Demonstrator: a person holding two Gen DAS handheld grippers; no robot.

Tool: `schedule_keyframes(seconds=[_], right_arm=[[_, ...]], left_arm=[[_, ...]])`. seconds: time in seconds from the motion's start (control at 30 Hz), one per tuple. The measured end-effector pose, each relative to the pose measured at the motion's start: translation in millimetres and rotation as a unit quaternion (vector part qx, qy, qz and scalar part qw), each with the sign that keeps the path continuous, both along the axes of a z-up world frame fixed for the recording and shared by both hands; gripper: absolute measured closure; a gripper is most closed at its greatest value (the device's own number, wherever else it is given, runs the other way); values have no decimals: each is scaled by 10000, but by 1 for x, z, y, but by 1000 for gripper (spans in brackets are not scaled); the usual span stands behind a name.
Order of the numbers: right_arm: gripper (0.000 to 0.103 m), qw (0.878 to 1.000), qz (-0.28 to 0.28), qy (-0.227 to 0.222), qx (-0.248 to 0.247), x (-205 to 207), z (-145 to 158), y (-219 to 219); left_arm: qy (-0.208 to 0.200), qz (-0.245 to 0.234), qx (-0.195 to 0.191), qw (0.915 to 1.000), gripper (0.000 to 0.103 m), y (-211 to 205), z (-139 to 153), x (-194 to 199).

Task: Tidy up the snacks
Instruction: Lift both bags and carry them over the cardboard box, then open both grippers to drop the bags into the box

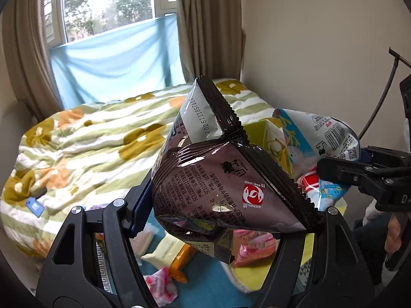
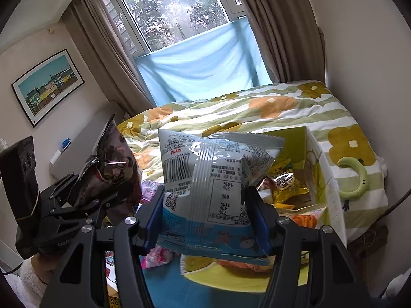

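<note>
- Sorting is partly done, judging by the scene: the open yellow cardboard box [image 2: 312, 154] at two o'clock in the right wrist view already holds several packets, while loose pink and orange wrapped snacks [image 1: 253, 246] lie on the blue surface [image 1: 203, 282] at six o'clock.
- The left gripper [image 1: 226, 220] clamps a glossy dark brown foil snack bag [image 1: 221, 184], jaws moderately apart, raised over the bed.
- The right gripper [image 2: 208, 218] pinches a pale grey-and-blue plastic snack bag [image 2: 213, 179] between narrow jaws, at nine o'clock of the box.
</note>
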State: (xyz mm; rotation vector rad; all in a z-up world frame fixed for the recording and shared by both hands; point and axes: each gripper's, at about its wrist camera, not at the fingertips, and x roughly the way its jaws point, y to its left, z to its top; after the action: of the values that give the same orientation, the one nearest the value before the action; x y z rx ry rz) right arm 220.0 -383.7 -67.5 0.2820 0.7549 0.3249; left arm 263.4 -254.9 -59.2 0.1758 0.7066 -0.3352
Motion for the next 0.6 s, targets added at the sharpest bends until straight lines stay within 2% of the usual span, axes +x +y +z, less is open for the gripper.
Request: schedule_keyframes(seconds=[0.2, 0.33, 0.43, 0.47, 0.5, 0.53, 0.57, 0.6], right_arm=[[47, 9997, 50, 210, -129, 42, -14, -45], [47, 9996, 15, 283, -31, 60, -24, -63], [47, 9990, -53, 438, 26, 72, -34, -73], [47, 9988, -87, 479, 21, 75, -37, -76], [47, 9986, -124, 507, 25, 76, -39, -78], [47, 9985, -158, 520, 39, 77, -40, -79], [47, 9983, -199, 539, 56, 77, -41, -80], [47, 9981, -242, 562, 84, 78, -41, -82]], left_arm=[[556, 209, 76, 9982, 35, -43, -31, 61], [971, 107, 87, 9952, 35, -62, -50, 91], [1046, 71, 242, 9942, 34, -74, -59, 105], [1077, 81, 238, 9939, 29, -76, -61, 109], [1150, 61, 217, 9931, 14, -77, -63, 113], [1210, 81, 239, 9923, 6, -77, -64, 118], [1190, 127, 250, 9925, 1, -75, -64, 119], [1195, 106, 228, 9925, 1, -73, -62, 120]])
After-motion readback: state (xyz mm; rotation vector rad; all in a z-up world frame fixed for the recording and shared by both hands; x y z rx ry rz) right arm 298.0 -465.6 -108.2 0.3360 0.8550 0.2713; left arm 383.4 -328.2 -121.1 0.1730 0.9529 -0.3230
